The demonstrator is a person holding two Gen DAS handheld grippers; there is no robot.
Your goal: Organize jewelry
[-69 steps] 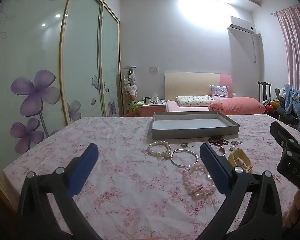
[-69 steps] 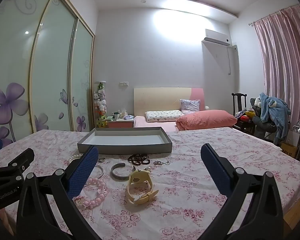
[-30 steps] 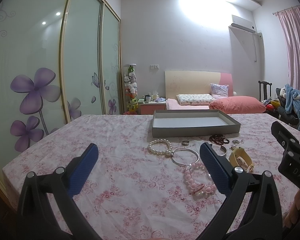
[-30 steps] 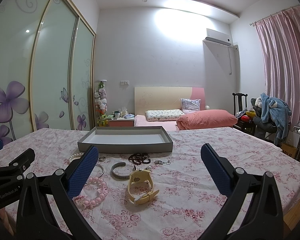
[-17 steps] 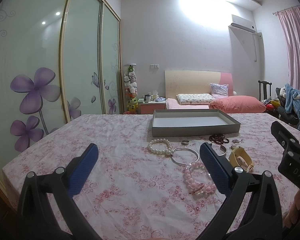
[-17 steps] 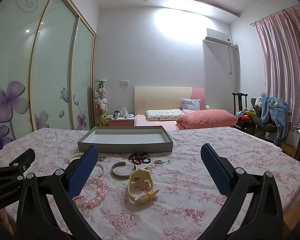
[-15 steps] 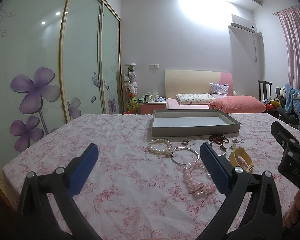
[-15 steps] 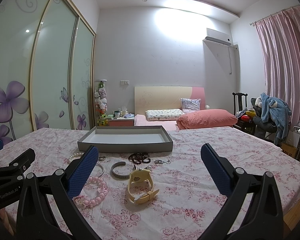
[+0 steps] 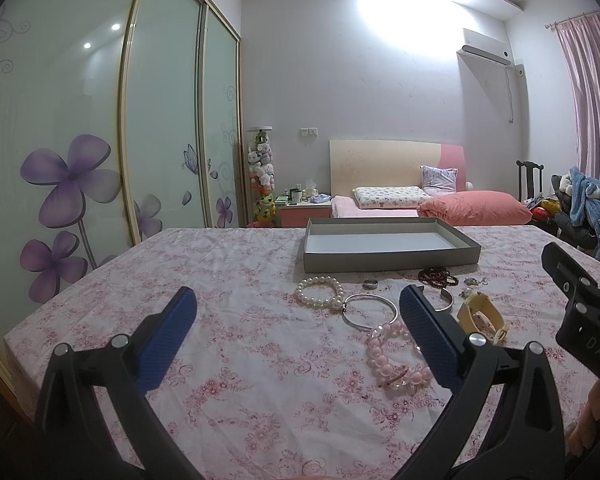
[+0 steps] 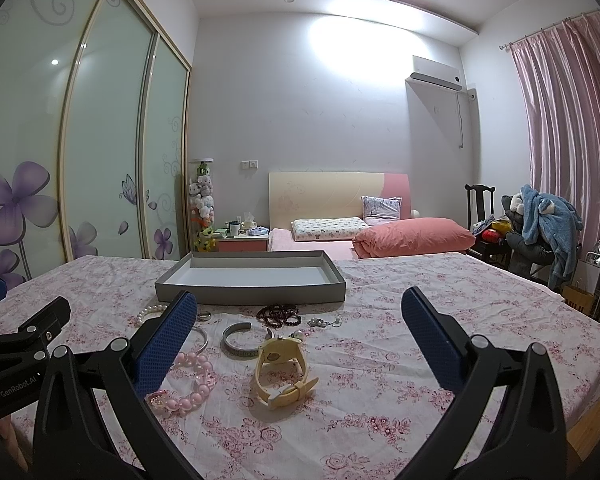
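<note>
Here the left gripper (image 9: pixel 296 308) hangs above the floral tablecloth (image 9: pixel 228 352), jaws spread wide and holding nothing. Just right of centre in its view lie the white pearl bracelet (image 9: pixel 319 293), a small ring (image 9: pixel 370 283) and the silver bangle (image 9: pixel 370 311), with the pink bead bracelet (image 9: pixel 394 360) nearest the camera; the blue right finger pad (image 9: pixel 428 338) hides part of that bracelet and most of the grey cuff (image 9: pixel 446 304). Behind them sits the grey tray (image 9: pixel 384 258), its floor bare. Further right are the dark bead bracelet (image 9: pixel 438 276), a few tiny silvery pieces (image 9: pixel 474 281) too small to identify, and the cream watch (image 9: pixel 482 316).

The right gripper (image 10: pixel 299 314) is likewise spread wide and empty, hovering over the cream watch (image 10: pixel 282 372). Its left pad covers parts of the pearl and pink bracelets. At the left edge of this view the left gripper's black frame is cut off; at the right edge of the left view, the right gripper's frame and a bit of a hand (image 9: pixel 590 412) are cropped too.

Compared with the pictures a couple of seconds back, every piece lies where it did and neither gripper has noticeably shifted.
</note>
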